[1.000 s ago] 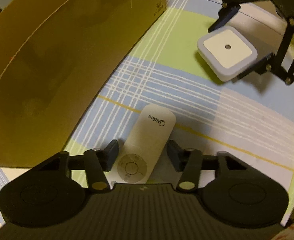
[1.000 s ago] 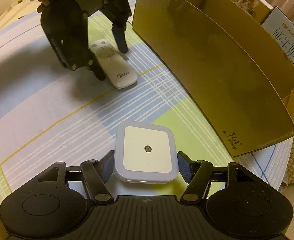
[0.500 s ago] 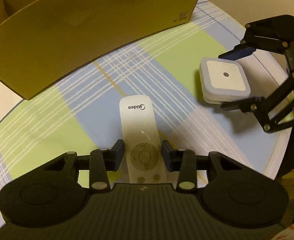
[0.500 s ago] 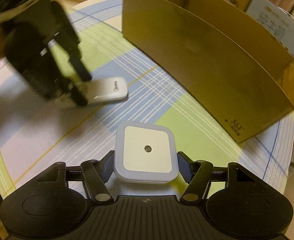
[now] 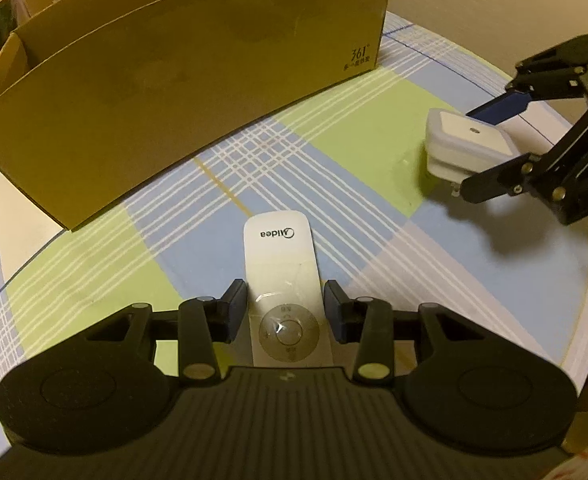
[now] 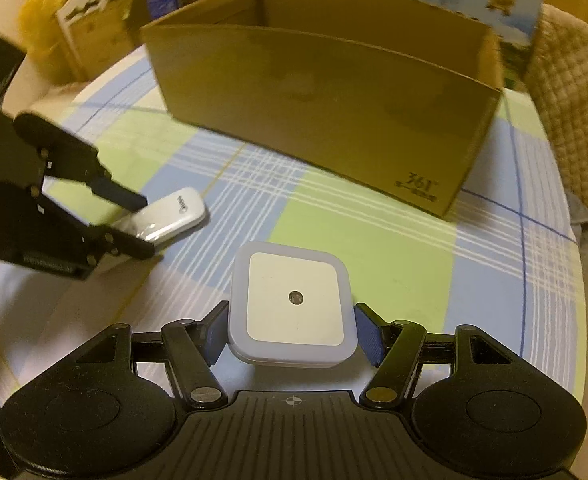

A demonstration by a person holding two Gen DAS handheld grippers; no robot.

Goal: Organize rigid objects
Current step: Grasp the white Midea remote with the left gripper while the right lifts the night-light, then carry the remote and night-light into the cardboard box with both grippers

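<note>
Above a plaid cloth (image 5: 374, 136), the left gripper (image 5: 286, 312) pinches a slim white remote (image 5: 279, 268) marked Midea, while the right gripper (image 6: 291, 330) pinches a square white night light (image 6: 294, 304) before a brown box (image 6: 326, 120).

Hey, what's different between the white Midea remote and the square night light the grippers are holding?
The remote is long, slim and flat; the night light is square and thick. The remote carries a round button pad and a logo; the night light shows only one small dot at its centre. The left gripper holds the remote; the right gripper holds the night light. Both are white and off the cloth.
</note>
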